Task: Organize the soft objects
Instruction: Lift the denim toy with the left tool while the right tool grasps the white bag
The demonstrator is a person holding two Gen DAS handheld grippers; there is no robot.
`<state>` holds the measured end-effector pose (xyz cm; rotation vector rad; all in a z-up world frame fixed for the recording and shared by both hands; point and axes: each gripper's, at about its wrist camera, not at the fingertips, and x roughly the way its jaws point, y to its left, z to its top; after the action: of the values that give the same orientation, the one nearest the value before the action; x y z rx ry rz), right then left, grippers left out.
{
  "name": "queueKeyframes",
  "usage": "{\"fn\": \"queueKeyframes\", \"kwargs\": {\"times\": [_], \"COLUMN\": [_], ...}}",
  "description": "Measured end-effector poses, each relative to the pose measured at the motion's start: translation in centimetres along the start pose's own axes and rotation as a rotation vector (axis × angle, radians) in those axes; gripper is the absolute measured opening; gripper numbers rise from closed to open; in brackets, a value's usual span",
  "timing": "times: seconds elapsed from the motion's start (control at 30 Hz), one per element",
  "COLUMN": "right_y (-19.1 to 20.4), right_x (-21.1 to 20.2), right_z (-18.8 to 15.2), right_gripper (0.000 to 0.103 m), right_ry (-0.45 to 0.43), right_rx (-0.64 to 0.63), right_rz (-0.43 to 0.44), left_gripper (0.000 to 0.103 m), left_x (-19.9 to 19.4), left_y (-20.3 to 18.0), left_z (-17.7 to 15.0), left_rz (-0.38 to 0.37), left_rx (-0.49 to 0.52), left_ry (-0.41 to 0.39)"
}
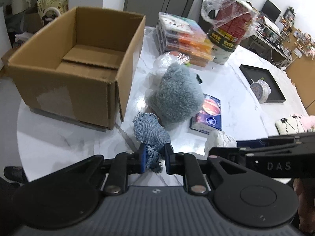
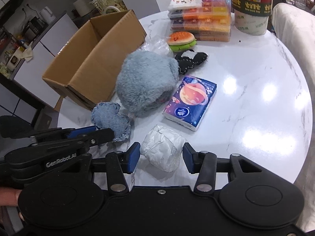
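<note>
1. Left wrist view: my left gripper (image 1: pixel 154 160) is clenched on the denim pouch (image 1: pixel 150 135), its blue pads pinching the frayed lower end near the table's (image 1: pixel 59 137) front edge.
2. The cardboard box (image 1: pixel 78 74) stands open toward the table's left edge; the grey plush toy (image 1: pixel 177 96) sits just right of it, with the tissue pack (image 1: pixel 208 116) touching the plush's right side.
3. My right gripper (image 1: pixel 261 153) pokes in from the right, beside a white wrapped bundle (image 1: pixel 220 140).
4. Right wrist view: my right gripper (image 2: pixel 161 157) is spread wide, jaws on either side of the white wrapped bundle (image 2: pixel 162 150) without pinching it, at the table's (image 2: pixel 256 98) front edge.
5. Toward the far edge, a burger toy (image 2: pixel 182 40) and a black stitched pouch (image 2: pixel 190 60) lie before the stacked bead boxes (image 2: pixel 204 17).
</note>
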<state>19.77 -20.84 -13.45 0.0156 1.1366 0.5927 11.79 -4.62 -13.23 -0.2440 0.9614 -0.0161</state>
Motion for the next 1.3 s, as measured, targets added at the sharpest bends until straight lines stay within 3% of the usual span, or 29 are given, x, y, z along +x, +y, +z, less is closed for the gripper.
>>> {"fn": "queueKeyframes", "kwargs": {"times": [0.37,0.87,0.93,1.3], "right_y": [2.5,6.8,7.3,9.4], "right_x": [-2.3,-4.0,-3.9,-2.5], "right_z": [2.3,6.9,7.5,9.9], "right_gripper": [0.046,0.046,0.046,0.046], "right_ry": [-0.038,-0.109,-0.114,-0.129], "right_rx": [-0.060,-0.127,-0.133,-0.130], "right_rz": [-0.008,0.034,0.041,0.079], "left_gripper": [0.017,0.017,0.008,0.000], "left_x": [-4.6,-9.3,-9.4,-8.6], "left_y": [-0.7,2.3,3.1,7.2], "left_z": [1.9,6.6,7.3,10.0], "left_rz": [0.036,0.066,0.075,0.110], "left_rx": [0.104,0.102,0.090,0.026], "left_ry": [-0.025,-0.107,-0.109,-0.117]}}
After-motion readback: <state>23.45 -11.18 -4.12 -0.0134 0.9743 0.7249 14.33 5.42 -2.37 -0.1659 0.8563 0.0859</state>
